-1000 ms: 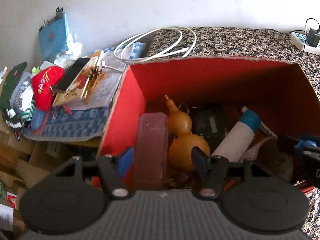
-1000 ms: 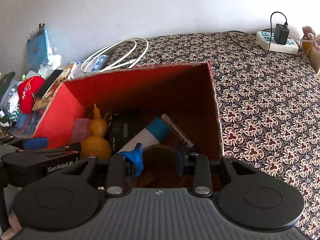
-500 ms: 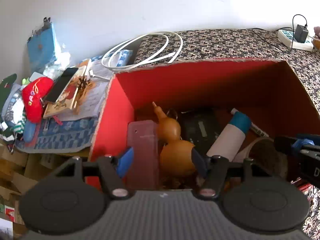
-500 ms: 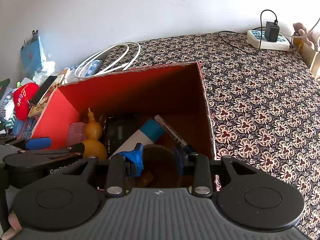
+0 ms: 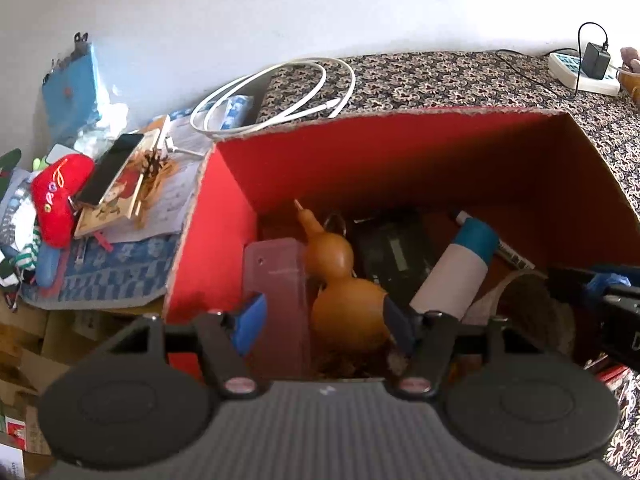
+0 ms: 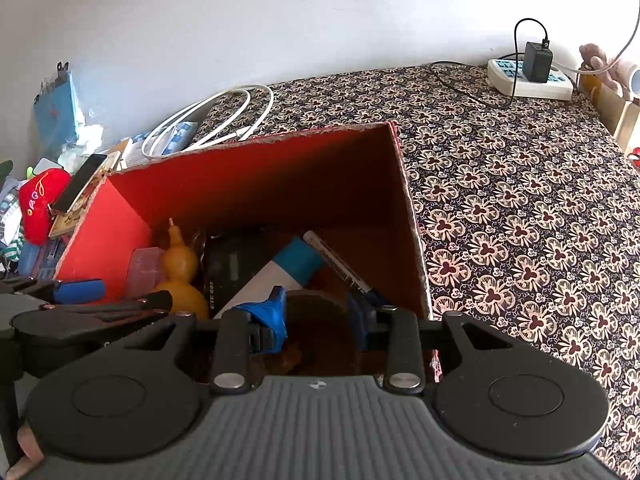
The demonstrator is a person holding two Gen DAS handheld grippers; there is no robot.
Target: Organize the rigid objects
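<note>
Left of the box: red plush toy (image 5: 60, 196) and black phone (image 5: 110, 168) on a clutter pile, white coiled cable (image 5: 280, 96) behind. Red-lined cardboard box (image 5: 400, 160) holds, left to right: translucent pink plastic case (image 5: 276, 280), tan gourd (image 5: 344, 288), black digital device (image 5: 392, 248), white tube with blue cap (image 5: 460, 268), black-and-white marker pen (image 6: 336, 260), brown bowl (image 6: 316, 312). Left gripper (image 5: 320, 320) hovers over case and gourd, jaws wide apart, empty. Right gripper (image 6: 318, 314) over the bowl, jaws parted, holding nothing. White power strip (image 6: 528, 80) far right on patterned cloth (image 6: 520, 200).
</note>
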